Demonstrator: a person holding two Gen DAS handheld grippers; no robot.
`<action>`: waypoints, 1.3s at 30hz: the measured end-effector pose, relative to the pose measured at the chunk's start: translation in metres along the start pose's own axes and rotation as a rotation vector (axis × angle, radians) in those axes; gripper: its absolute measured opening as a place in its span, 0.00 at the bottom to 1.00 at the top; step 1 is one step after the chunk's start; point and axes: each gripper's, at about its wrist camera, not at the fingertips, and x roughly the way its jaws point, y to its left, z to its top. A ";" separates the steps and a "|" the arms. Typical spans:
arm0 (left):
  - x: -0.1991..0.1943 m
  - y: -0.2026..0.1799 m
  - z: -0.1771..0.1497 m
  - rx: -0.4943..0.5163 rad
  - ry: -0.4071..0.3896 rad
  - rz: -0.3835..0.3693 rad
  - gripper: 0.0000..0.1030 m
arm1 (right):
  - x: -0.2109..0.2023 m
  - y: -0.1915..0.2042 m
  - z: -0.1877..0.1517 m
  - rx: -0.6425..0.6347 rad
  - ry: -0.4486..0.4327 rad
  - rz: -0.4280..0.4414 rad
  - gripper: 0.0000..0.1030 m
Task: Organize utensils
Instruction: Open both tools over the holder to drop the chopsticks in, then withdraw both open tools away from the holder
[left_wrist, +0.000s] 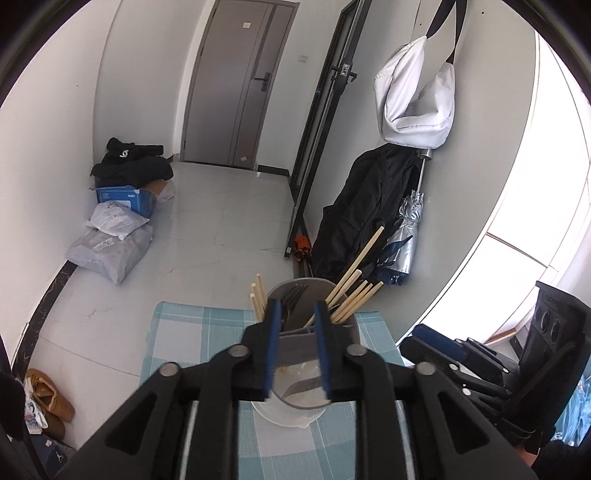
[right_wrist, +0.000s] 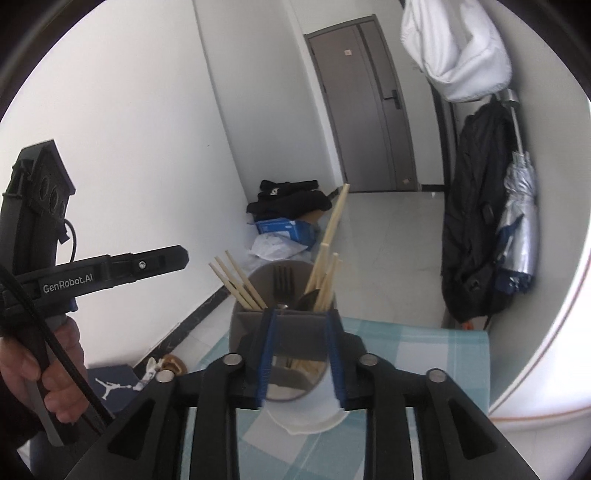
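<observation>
A grey divided utensil holder stands on a white dish on a blue checked cloth. Wooden chopsticks lean out of it on both sides, and a dark fork stands in the middle. My left gripper is open just in front of the holder, with nothing between its blue pads. In the right wrist view the same holder shows chopsticks, the fork and a spoon. My right gripper is also open and holds nothing.
The cloth-covered table ends just past the holder, with tiled floor beyond. Parcels and a blue box lie by the left wall. A black coat and a silver umbrella hang at the right. A hand grips the left tool.
</observation>
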 end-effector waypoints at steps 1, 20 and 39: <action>-0.003 -0.001 -0.001 -0.002 -0.003 0.009 0.35 | -0.006 -0.002 0.000 0.011 -0.004 -0.005 0.34; -0.065 -0.015 -0.028 -0.049 -0.198 0.195 0.99 | -0.085 0.028 -0.004 -0.020 -0.166 -0.039 0.82; -0.063 -0.011 -0.057 -0.025 -0.268 0.283 0.99 | -0.096 0.038 -0.028 -0.070 -0.230 -0.106 1.00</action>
